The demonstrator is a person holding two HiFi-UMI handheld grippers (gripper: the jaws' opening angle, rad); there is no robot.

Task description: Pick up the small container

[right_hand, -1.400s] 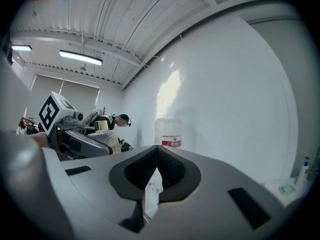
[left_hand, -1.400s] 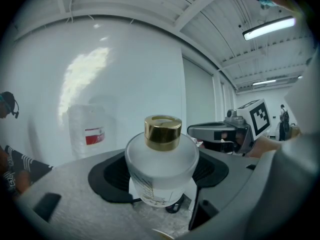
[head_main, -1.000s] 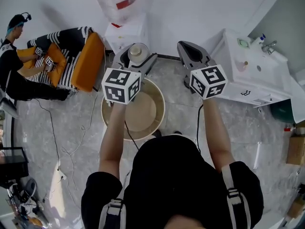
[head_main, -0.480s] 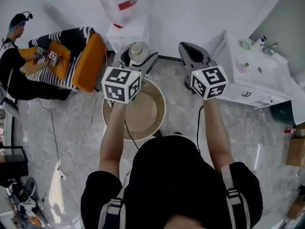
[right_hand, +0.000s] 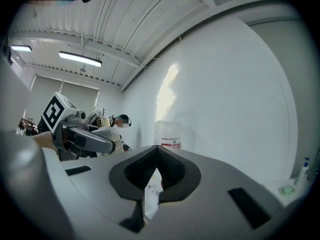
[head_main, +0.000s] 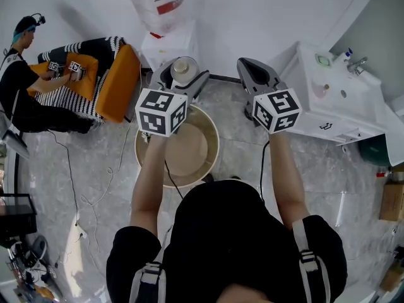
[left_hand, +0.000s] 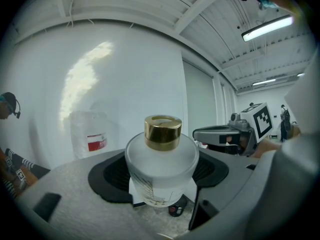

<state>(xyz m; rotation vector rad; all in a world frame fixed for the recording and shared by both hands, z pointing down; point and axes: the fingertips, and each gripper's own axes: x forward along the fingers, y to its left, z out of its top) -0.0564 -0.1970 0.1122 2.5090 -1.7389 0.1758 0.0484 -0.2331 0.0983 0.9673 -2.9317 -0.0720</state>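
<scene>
The left claw (head_main: pixel 183 76) is pinching the small container (left_hand: pixel 161 170), a squat frosted-glass bottle with a shiny gold cap (left_hand: pixel 163 132). The dark pads press against its rounded sides, and the bottle stands upright between them. A pale label with fine lines shows low on the bottle, but its print is too small to read.

In the head view the container sits at the far end of the left claw, past the far rim of the round table (head_main: pixel 211 145) and near a small white cabinet (head_main: pixel 165 45). It seems to hang clear of the table top, though the steep angle does not make the height plain.

The right claw (right_hand: pixel 156 149) is pressed together with nothing in it. Its dark pads meet at the tips and leave only a thin slit lower down. It is held level with the left one, well to that one's right, and each shows in the other's gripper view.

Each claw carries a white cube with black square markers (head_main: pixel 161 111) and no readable lettering.

A large water jug (left_hand: pixel 90 137) stands against the white wall behind the container. It bears a red label whose white writing cannot be made out.

A white sink unit (head_main: pixel 334 106) stands to the right, on a pale marble-patterned floor (head_main: pixel 95 188). At the far left another person (head_main: pixel 19 74) sits by an orange and striped seat (head_main: pixel 117 81).
</scene>
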